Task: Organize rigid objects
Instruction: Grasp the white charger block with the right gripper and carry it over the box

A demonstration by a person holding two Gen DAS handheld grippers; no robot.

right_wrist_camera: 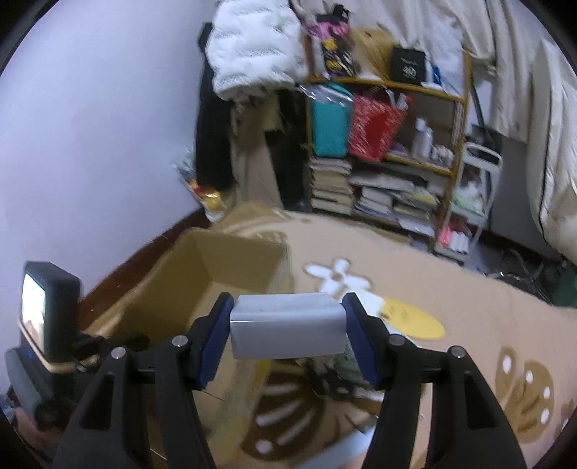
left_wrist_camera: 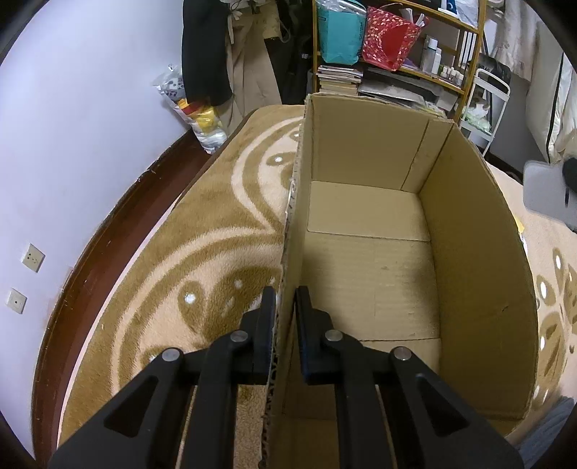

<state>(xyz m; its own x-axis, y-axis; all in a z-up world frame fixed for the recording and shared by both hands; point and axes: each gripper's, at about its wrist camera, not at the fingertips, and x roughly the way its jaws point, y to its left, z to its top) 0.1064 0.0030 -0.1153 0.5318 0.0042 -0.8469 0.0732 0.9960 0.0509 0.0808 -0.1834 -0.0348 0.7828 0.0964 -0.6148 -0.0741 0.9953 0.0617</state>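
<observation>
1. Cardboard box point(left_wrist_camera: 368, 252) sits open-topped on the patterned beige-and-brown carpet point(left_wrist_camera: 202, 231), and the left wrist view shows only bare cardboard on its floor.
2. Left gripper point(left_wrist_camera: 285, 306) straddles the box's left wall: one black finger sits outside the wall and the other inside, both pressed close against the cardboard, so the jaws are clamped on that wall.
3. Right gripper point(right_wrist_camera: 288, 324) holds a grey rectangular block point(right_wrist_camera: 287, 326) crosswise between its blue-padded fingers, each pad against one end of the block.
4. In the right wrist view, which is blurred, the block is held in the air, just beside the open cardboard box point(right_wrist_camera: 216, 267) and above the carpet point(right_wrist_camera: 450, 299).
5. A yellow round object point(right_wrist_camera: 414, 319) lies on the carpet just right of the block; what it is cannot be told through the blur.
6. A dark device with a lit screen point(right_wrist_camera: 47, 306) stands at the left edge of the right wrist view, beside the box.
7. A wooden shelf point(left_wrist_camera: 414, 54) stands behind the box, holding a teal bag point(left_wrist_camera: 340, 30), a red patterned bag point(left_wrist_camera: 391, 38) and stacked books point(left_wrist_camera: 337, 77).
8. A white wall point(left_wrist_camera: 90, 126) with a dark brown baseboard runs along the left of the carpet.
</observation>
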